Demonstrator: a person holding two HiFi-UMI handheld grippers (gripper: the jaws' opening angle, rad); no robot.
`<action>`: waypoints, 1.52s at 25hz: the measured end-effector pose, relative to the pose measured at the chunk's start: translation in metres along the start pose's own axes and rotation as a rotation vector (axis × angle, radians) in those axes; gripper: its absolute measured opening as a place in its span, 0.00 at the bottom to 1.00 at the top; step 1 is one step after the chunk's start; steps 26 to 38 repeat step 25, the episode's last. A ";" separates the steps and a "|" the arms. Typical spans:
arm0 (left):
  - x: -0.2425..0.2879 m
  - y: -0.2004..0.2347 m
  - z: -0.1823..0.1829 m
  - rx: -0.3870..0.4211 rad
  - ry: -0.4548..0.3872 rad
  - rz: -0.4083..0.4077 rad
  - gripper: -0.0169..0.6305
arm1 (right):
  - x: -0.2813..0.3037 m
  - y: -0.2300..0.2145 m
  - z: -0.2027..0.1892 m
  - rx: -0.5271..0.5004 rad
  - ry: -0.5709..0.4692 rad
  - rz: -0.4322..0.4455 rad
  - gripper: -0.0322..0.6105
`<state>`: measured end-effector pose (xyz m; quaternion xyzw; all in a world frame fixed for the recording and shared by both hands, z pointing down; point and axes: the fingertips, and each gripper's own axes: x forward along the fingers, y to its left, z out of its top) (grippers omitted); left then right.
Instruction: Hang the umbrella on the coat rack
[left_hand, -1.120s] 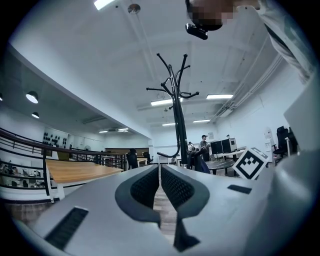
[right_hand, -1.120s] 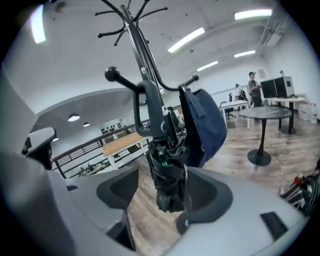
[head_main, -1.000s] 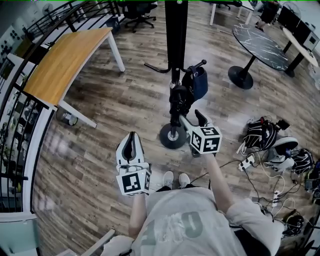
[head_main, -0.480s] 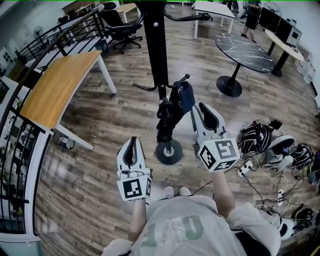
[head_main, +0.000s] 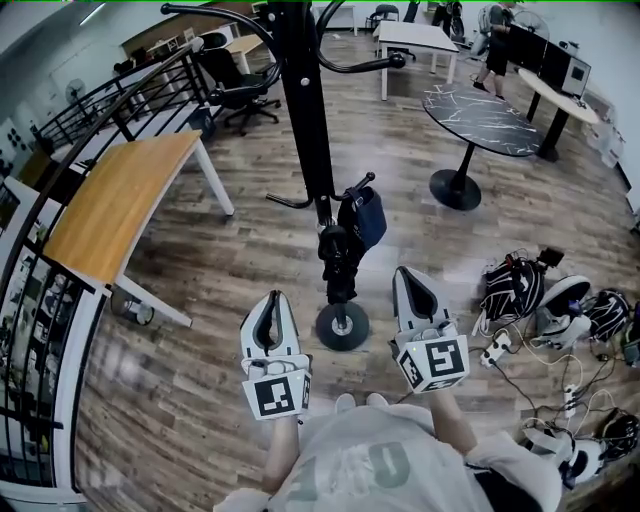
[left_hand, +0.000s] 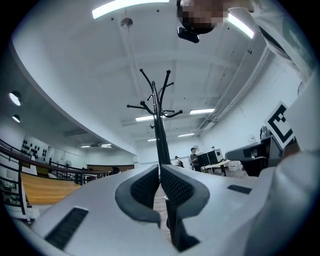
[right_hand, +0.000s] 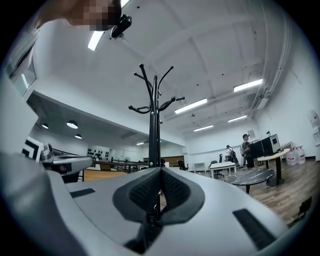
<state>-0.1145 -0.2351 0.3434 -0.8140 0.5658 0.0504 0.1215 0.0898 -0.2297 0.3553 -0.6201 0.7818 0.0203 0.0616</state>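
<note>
Here, in the head view, the umbrella (head_main: 338, 258) is shown hung low on the coat rack (head_main: 305, 110), a dark folded bundle suspended from a short lower hook (head_main: 356, 186) and lying against the black pole just above the round base (head_main: 342, 326). Whether the dark blue part beside it belongs to it cannot be told. The left gripper (head_main: 268, 298) and the right gripper (head_main: 409, 274) are held side by side nearer the person, on either side of the base and apart from the umbrella, with nothing carried by either. In the left gripper view, the jaws of the left gripper (left_hand: 159, 171) are seen closed, their ribbed pads brought together at the tips with nothing between them, and the rack (left_hand: 159, 131) is framed behind them. In the right gripper view, the jaws of the right gripper (right_hand: 160, 176) are likewise seen closed and empty, with the rack (right_hand: 154, 125) upright beyond. A wooden table (head_main: 120, 200) is set to the left on the plank floor, a dark round table (head_main: 482, 112) to the upper right, and bags and cables (head_main: 545, 290) are scattered at the right.
</note>
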 end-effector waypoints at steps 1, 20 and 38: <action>0.000 0.000 0.000 0.000 -0.001 0.000 0.08 | -0.003 0.001 -0.007 -0.003 0.021 0.002 0.10; -0.001 -0.004 0.002 -0.002 0.002 -0.014 0.08 | -0.010 -0.003 -0.018 0.018 0.058 -0.014 0.10; 0.003 -0.004 0.006 0.000 -0.002 -0.016 0.08 | -0.011 -0.010 -0.019 0.023 0.071 -0.024 0.10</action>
